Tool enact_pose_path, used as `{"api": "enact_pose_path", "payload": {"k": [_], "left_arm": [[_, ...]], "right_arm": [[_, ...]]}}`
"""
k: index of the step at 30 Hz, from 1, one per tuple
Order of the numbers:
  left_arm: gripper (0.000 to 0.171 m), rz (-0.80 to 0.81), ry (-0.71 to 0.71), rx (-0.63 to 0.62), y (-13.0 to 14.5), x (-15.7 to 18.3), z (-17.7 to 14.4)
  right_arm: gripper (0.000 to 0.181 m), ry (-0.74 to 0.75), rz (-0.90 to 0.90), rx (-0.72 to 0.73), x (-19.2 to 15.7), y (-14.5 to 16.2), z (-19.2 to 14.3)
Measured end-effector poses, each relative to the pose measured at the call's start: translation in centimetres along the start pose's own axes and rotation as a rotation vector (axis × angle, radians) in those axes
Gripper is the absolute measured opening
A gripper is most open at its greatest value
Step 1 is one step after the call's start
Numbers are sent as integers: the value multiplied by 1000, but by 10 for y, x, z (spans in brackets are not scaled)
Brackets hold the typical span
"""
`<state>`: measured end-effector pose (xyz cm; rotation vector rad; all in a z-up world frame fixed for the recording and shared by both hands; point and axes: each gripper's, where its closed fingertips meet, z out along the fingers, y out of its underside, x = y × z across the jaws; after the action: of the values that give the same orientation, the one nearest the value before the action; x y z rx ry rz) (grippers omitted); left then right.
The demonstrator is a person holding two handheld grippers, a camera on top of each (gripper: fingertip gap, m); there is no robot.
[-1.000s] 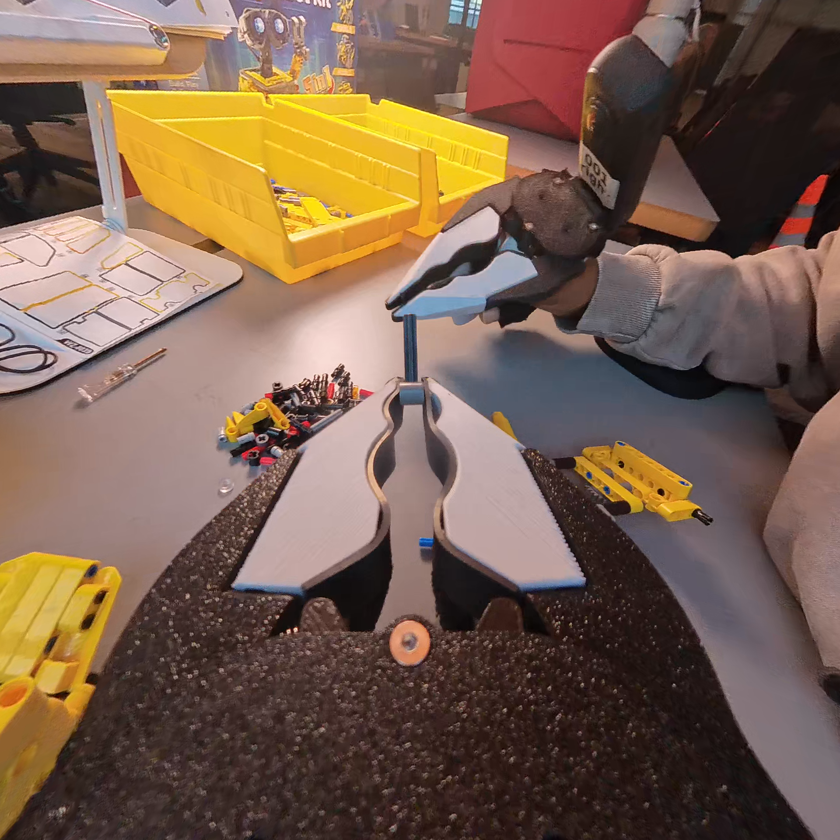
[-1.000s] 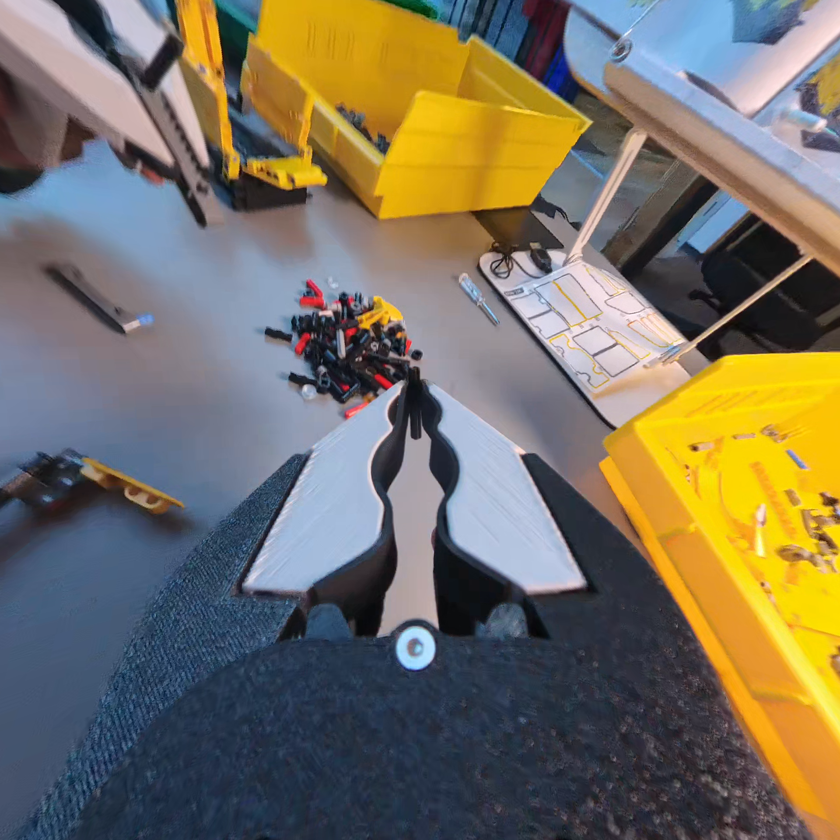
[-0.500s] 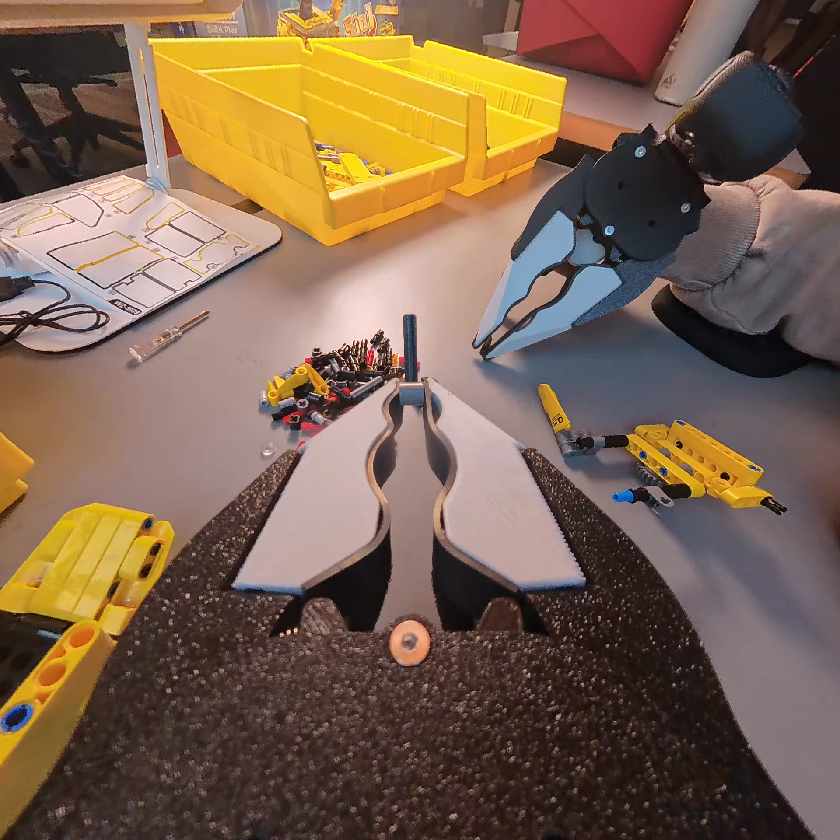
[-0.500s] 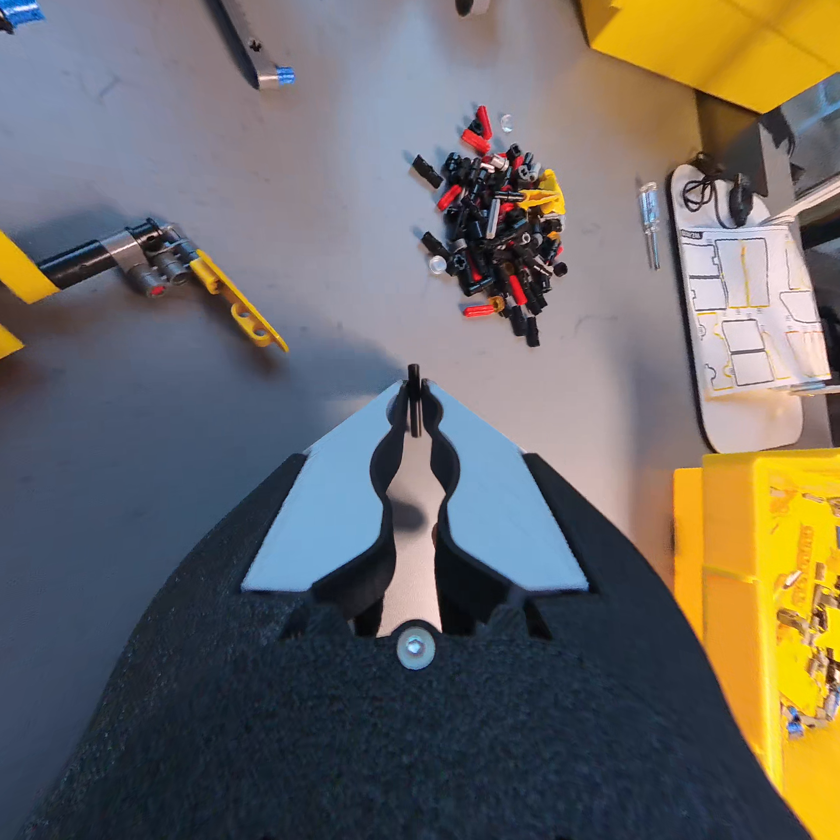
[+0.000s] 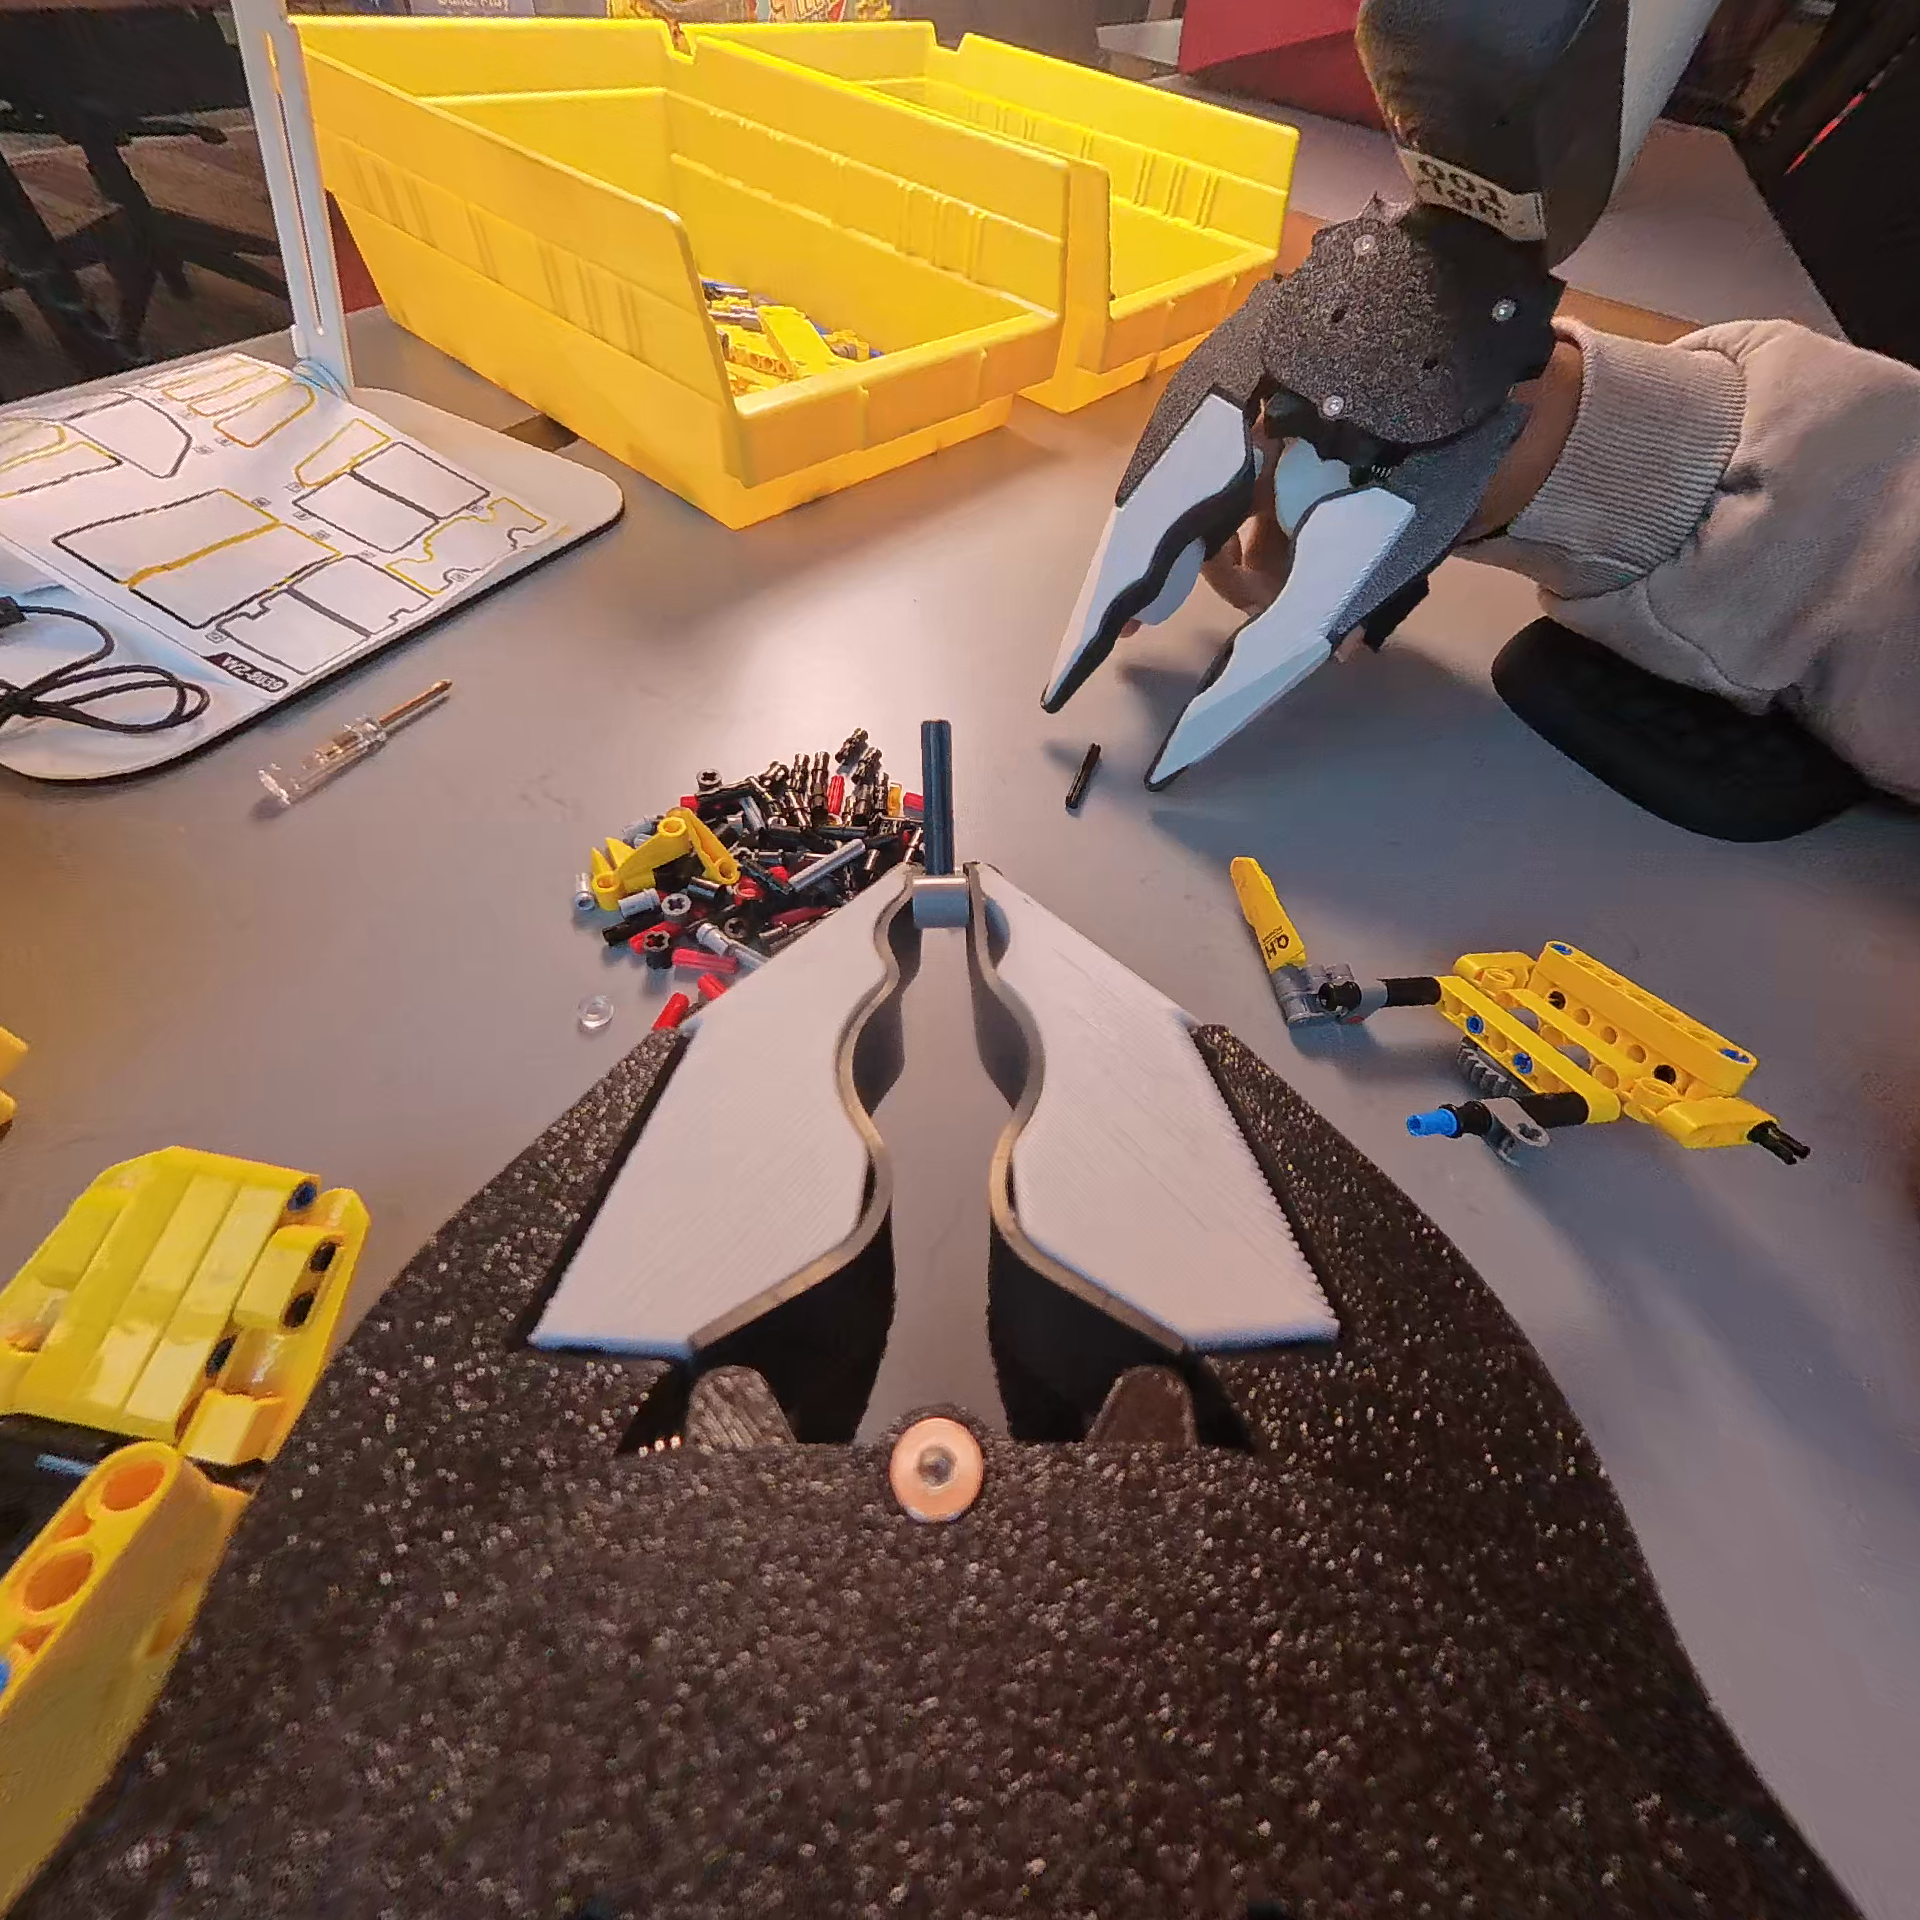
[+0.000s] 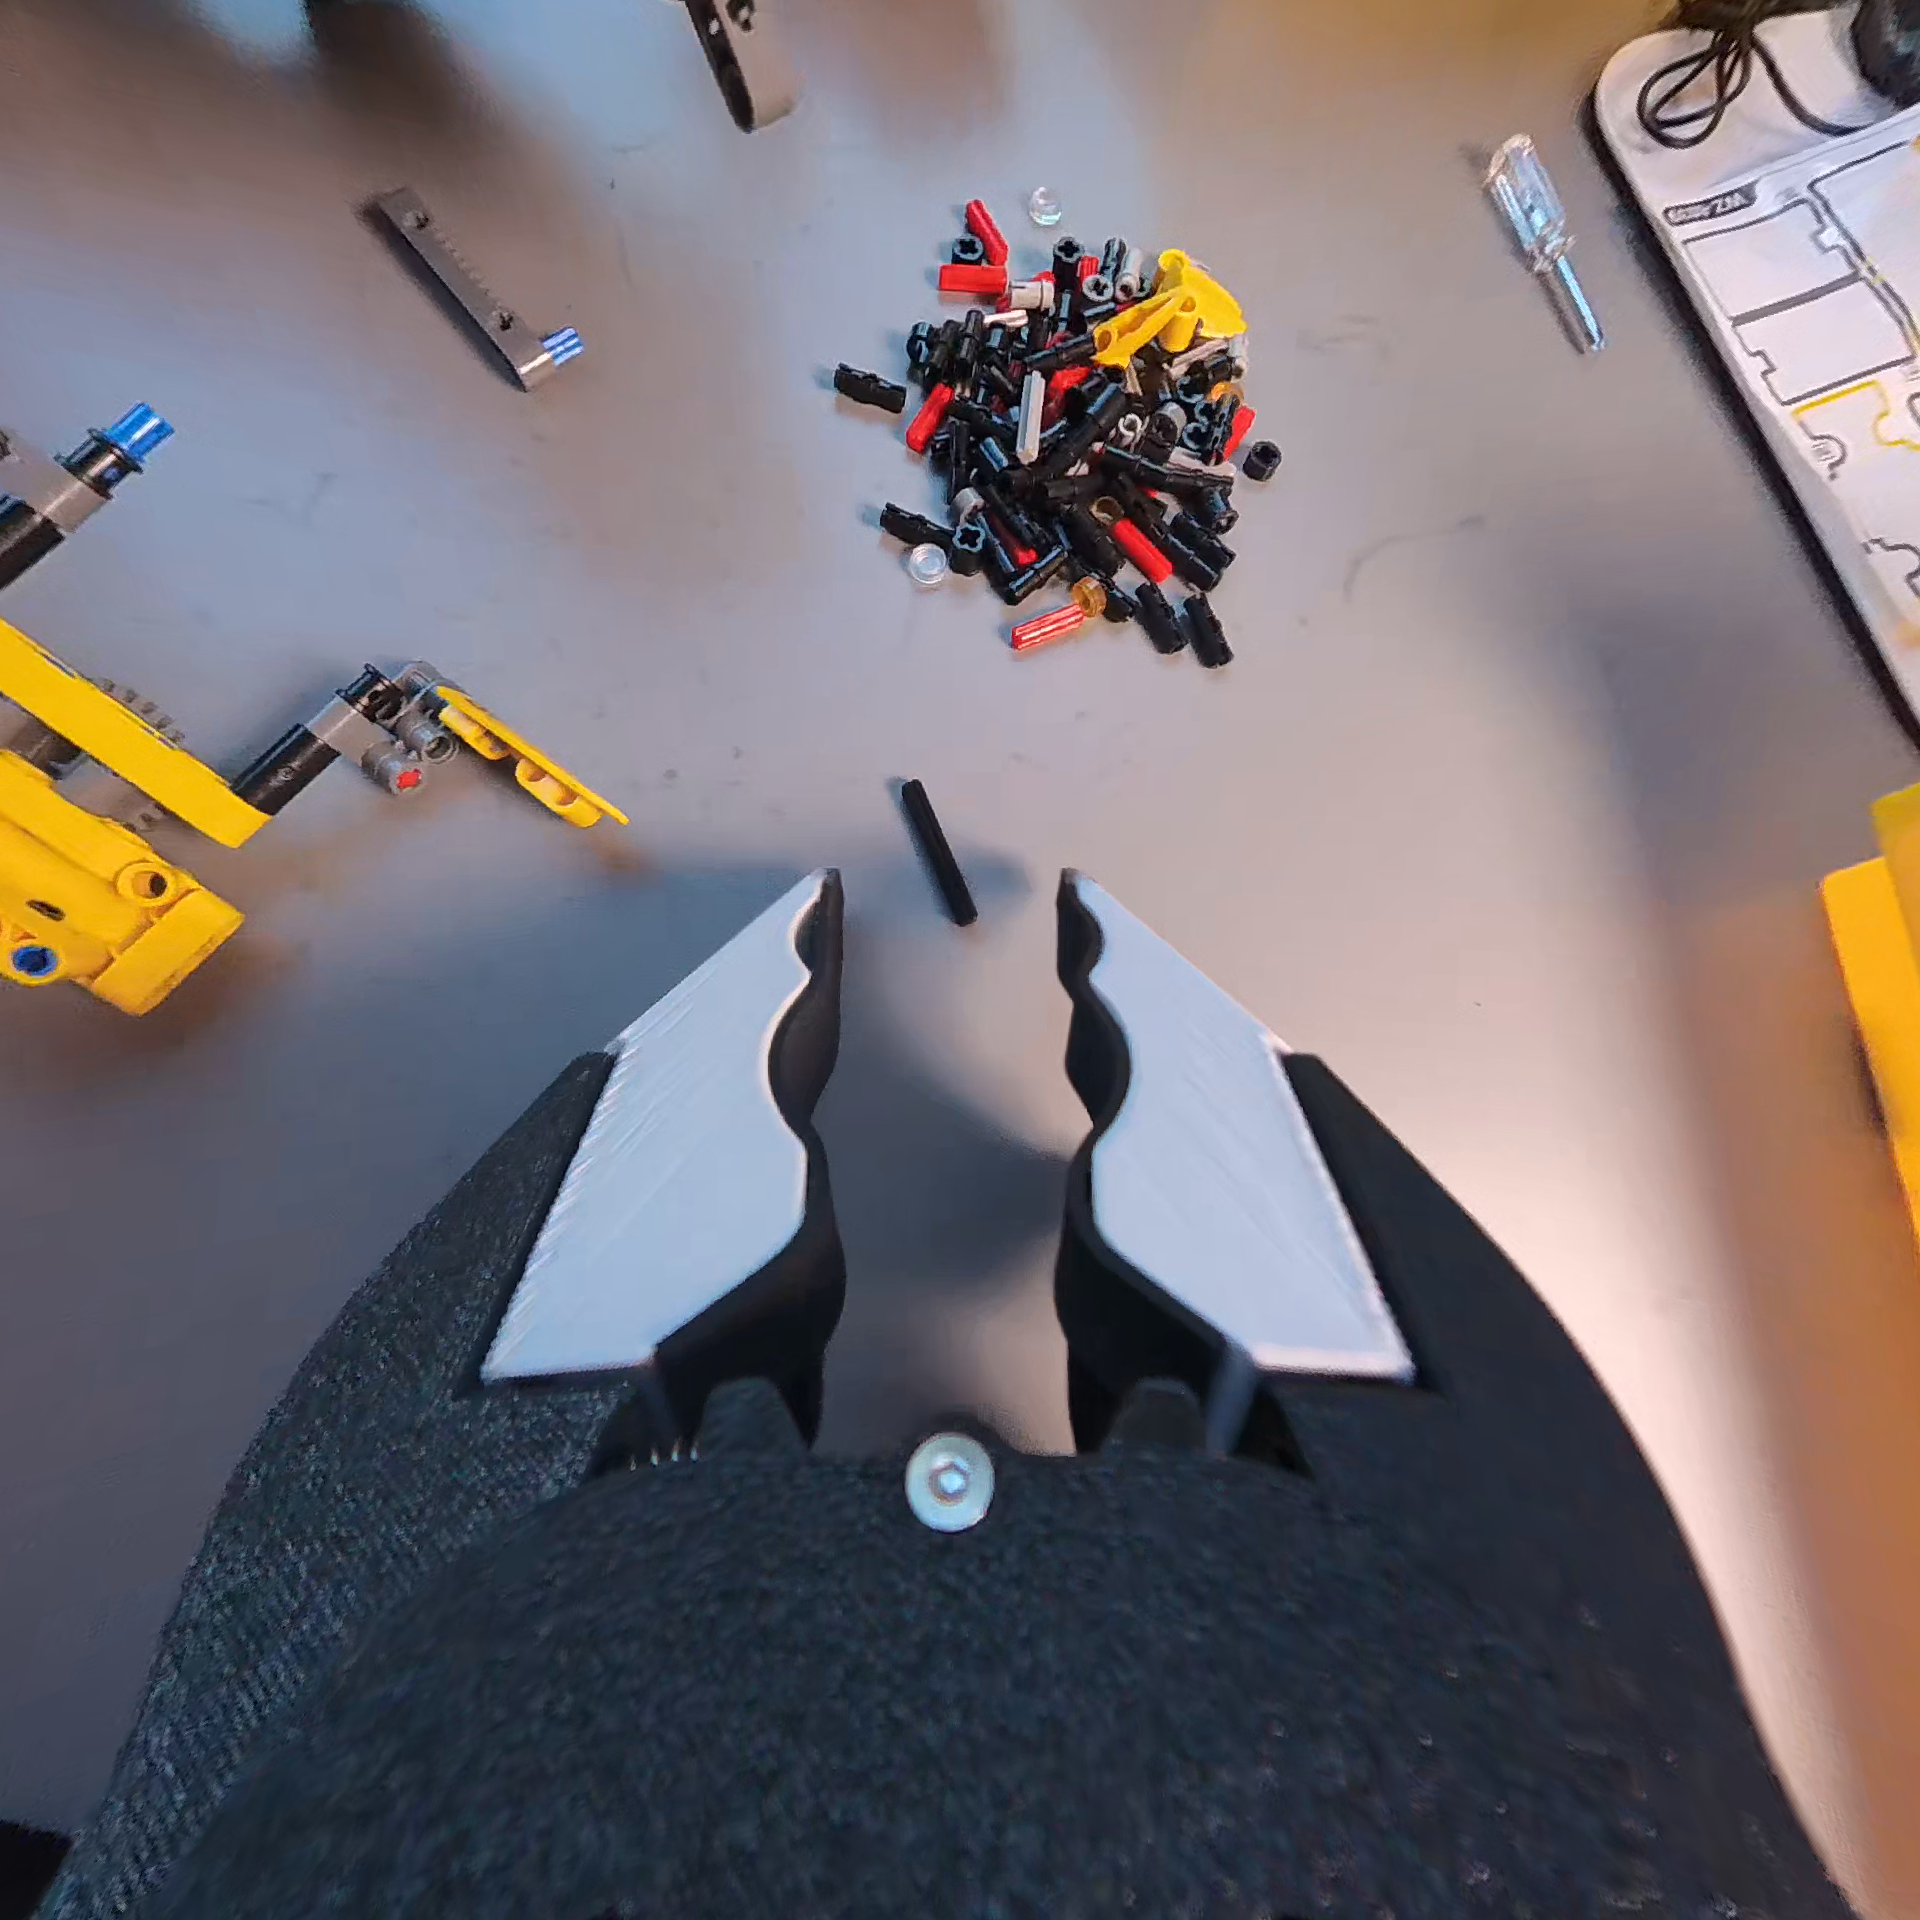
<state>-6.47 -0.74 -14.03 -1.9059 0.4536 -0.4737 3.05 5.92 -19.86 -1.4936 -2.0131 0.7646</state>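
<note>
Left wrist view shows the left gripper point(image 5: 940, 883) closed narrow on a small grey connector point(image 5: 938, 902), pinched at the very fingertips, with a dark axle point(image 5: 936, 790) standing upright out of the connector's top. The held piece hangs above the grey table point(image 5: 312, 987), just on the near side of a pile of small black, red and yellow pins point(image 5: 769, 862).

Right wrist view looks almost straight down. The right gripper point(image 6: 951, 883) is spread wide and holds nothing. A short black axle point(image 6: 937, 850) lies flat on the table in line with the gap between its fingertips, touching neither one. In the left wrist view the same axle point(image 5: 1081, 774) lies just beside that gripper's lower fingertip.

A part-built yellow beam assembly point(image 5: 1590, 1039) with a grey joint and a blue pin lies to the right side of the table, well apart from both grippers. A grey toothed rack point(image 6: 468, 286) lies apart from the pile. Two yellow bins point(image 5: 831, 343) stand toward the far edge, beside a white outlined sheet point(image 5: 208, 520) and a clear-handled screwdriver point(image 5: 343, 743). A chunky yellow block point(image 5: 177, 1278) sits at the near left.
</note>
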Motion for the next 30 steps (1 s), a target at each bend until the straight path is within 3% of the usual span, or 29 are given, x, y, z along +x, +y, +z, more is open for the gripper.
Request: {"api": "enact_pose_path", "payload": {"k": [3, 9, 11, 13, 15, 18, 20, 22, 24, 26, 28, 30], "left_arm": [[6, -5, 3, -1, 0, 0, 0], [6, 3, 9, -5, 1, 1, 0], [6, 5, 12, -8, 1, 2, 1], [6, 5, 12, -7, 1, 2, 1], [6, 2, 11, -4, 1, 2, 0], [6, -16, 24, 7, -1, 3, 0], [6, -22, 29, 11, -2, 4, 0], [6, -21, 55, 20, -4, 8, 0], [6, -12, 76, 29, -5, 14, 1], [6, -6, 113, 35, -7, 23, 2], [6, -9, 160, 51, -10, 33, 2], [6, -12, 188, 66, -15, 38, 1]], "right_arm": [[38, -13, 15, -27, 1, 2, 7], [2, -68, 40, -50, -6, 3, 6], [2, -72, 9, -85, -9, 7, 1], [2, -24, 24, -13, 1, -2, -14], [3, 150, 91, 145, 40, -21, -50], [3, 543, 257, 401, 124, -27, -151], [3, 818, 382, 466, 177, 6, -222], [3, 1015, 476, 369, 220, 64, -262], [4, 1065, 571, 239, 245, 120, -264], [6, 1077, 662, 217, 256, 154, -255], [26, 1072, 666, 249, 257, 154, -248], [30, 1079, 528, 324, 247, 115, -254]]}}
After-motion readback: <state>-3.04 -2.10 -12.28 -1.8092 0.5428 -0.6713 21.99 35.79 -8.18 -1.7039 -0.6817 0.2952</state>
